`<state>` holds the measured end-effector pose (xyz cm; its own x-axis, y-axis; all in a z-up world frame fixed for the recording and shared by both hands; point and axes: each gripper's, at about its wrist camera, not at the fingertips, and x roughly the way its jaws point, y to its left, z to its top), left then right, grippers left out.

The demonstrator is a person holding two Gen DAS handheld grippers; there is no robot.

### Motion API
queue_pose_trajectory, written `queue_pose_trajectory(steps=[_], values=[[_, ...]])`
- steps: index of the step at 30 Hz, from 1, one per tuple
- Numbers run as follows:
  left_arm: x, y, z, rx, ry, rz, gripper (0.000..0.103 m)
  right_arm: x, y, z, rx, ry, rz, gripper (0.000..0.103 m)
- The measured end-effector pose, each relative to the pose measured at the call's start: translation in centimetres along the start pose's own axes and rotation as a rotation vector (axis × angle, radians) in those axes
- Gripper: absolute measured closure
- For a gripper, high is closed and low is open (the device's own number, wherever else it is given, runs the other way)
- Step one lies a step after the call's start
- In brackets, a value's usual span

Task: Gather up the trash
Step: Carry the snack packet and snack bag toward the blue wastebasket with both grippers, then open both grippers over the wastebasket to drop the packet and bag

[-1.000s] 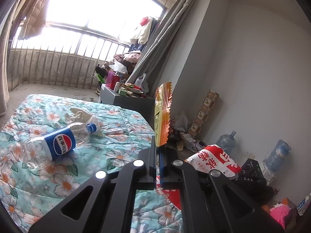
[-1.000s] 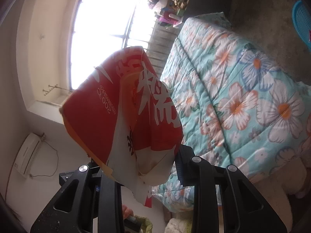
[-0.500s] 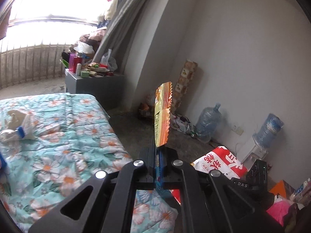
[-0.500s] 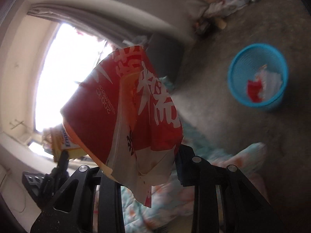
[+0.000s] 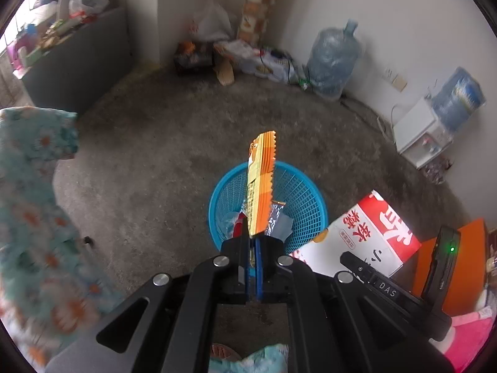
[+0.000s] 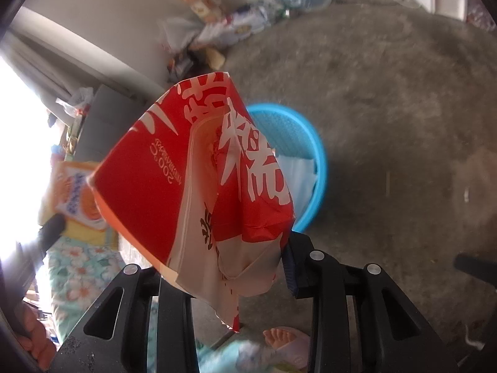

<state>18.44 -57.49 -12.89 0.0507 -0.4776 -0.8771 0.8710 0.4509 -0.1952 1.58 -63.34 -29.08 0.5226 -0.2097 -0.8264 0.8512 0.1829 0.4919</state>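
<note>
My left gripper (image 5: 253,245) is shut on an orange and yellow snack wrapper (image 5: 261,186), held edge-on above a blue mesh trash basket (image 5: 306,202) on the floor. The basket holds crumpled wrappers and plastic. My right gripper (image 6: 223,267) is shut on a red and white snack bag (image 6: 198,186), which also shows in the left wrist view (image 5: 363,233) to the right of the basket. In the right wrist view the basket (image 6: 298,136) lies behind the bag, and the orange wrapper (image 6: 74,192) appears at the left.
A floral bedspread (image 5: 28,186) fills the left side. Two water jugs (image 5: 335,59), a white dispenser (image 5: 422,130), bags and boxes line the far wall. A grey cabinet (image 5: 77,65) stands at the back left. A sandalled foot (image 6: 282,338) is below the grippers.
Both grippers have swung away from the bed and window and tilted down toward the floor. The blue basket now sits directly beneath the held wrapper and bag.
</note>
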Motion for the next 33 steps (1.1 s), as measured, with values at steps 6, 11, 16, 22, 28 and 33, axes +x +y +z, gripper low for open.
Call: queue_pose_trajectory(steps=[6, 11, 16, 22, 28, 33], values=[[7.0, 0.2, 2.2, 0.003, 0.052, 0.021, 0.085, 7.1, -0.6, 3.9, 0.037, 0.060, 0.009, 0.047], [9.1, 1.7, 2.2, -0.088, 0.072, 0.043, 0.047, 11.3, -4.4, 5.5, 0.137, 0.199, -0.032, 0.029], [7.8, 2.3, 2.0, -0.088, 0.032, 0.016, 0.045, 9.2, -5.5, 5.3, 0.154, 0.129, 0.067, 0.019], [3.8, 1.5, 2.3, -0.103, -0.040, -0.032, 0.040, 8.4, -4.4, 5.6, 0.111, 0.138, 0.123, 0.008], [-3.0, 1.1, 1.0, -0.062, -0.128, -0.073, 0.033, 8.9, -3.6, 5.5, 0.076, 0.195, 0.085, 0.008], [-10.0, 2.4, -0.7, -0.065, -0.221, -0.089, 0.030, 5.8, -4.3, 4.5, 0.098, 0.145, 0.113, 0.008]])
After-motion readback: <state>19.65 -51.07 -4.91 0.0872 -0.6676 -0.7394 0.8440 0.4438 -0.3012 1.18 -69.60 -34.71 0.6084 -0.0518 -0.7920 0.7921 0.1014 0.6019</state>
